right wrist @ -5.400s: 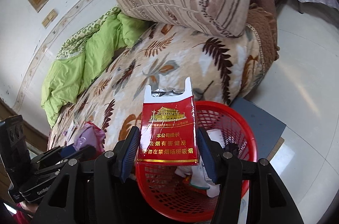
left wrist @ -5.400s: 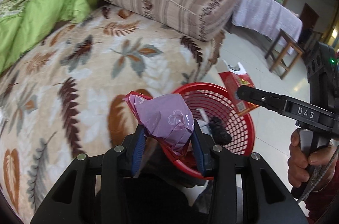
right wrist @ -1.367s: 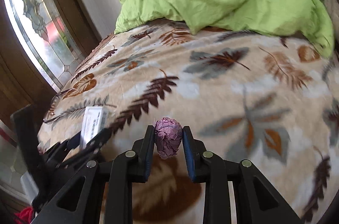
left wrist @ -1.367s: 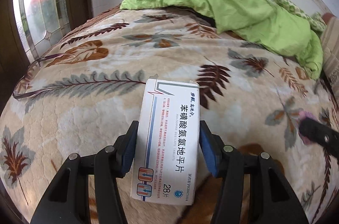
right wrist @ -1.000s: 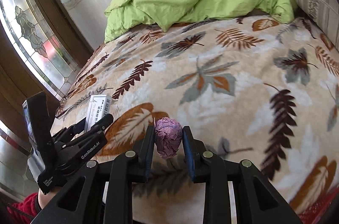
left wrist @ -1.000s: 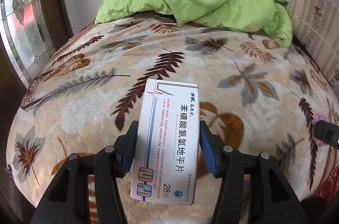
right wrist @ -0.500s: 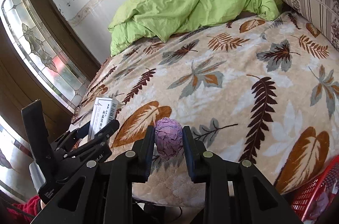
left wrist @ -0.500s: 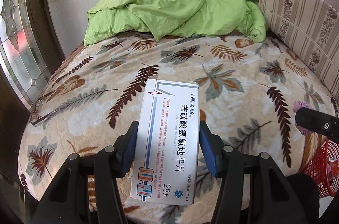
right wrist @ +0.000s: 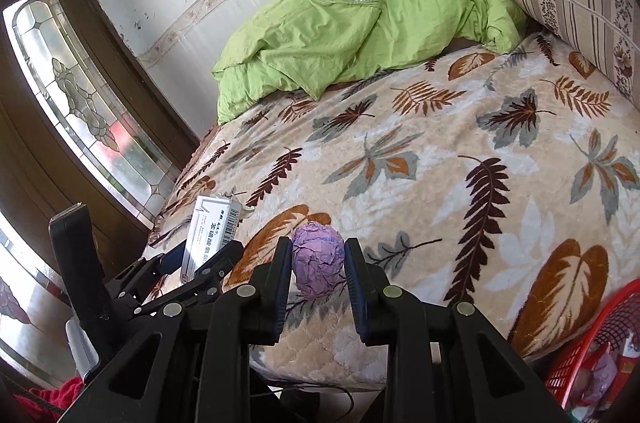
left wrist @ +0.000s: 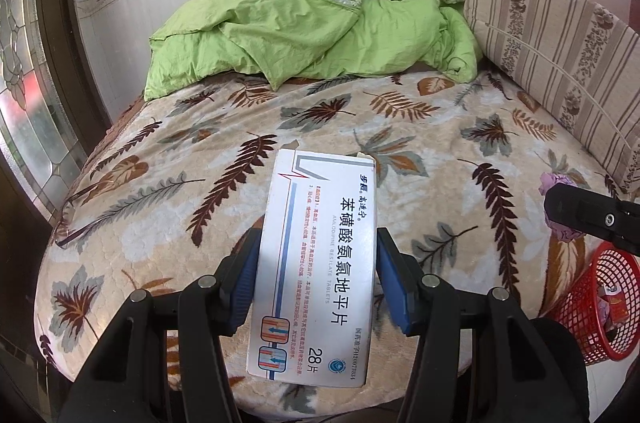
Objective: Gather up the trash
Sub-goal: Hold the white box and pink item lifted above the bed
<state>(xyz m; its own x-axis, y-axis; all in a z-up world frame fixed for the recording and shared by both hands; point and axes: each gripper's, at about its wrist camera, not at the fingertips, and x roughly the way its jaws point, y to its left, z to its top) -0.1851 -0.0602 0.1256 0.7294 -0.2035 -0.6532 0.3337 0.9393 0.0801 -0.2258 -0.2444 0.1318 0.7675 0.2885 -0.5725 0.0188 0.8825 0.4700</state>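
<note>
My left gripper (left wrist: 316, 271) is shut on a white medicine box (left wrist: 316, 263) with blue and red print, held upright above the near edge of the bed. The same white medicine box (right wrist: 210, 235) shows at the lower left of the right wrist view. A crumpled purple paper ball (right wrist: 318, 259) sits between the blue pads of my right gripper (right wrist: 318, 263), which is shut on it. That purple ball (left wrist: 556, 183) and the right gripper's black finger also appear at the right edge of the left wrist view. A red mesh basket (left wrist: 600, 303) with trash inside stands on the floor by the bed's right corner; its rim (right wrist: 592, 343) shows at the lower right.
The bed carries a beige leaf-patterned blanket (left wrist: 400, 143), a crumpled green quilt (left wrist: 312, 31) at the back and a striped cushion (left wrist: 560, 63) on the right. A dark wooden frame with patterned glass (right wrist: 80, 103) stands along the left.
Both grippers have drawn back and risen from the bed, each still holding its item. The views have swung right, bringing the striped cushion and the red basket into sight.
</note>
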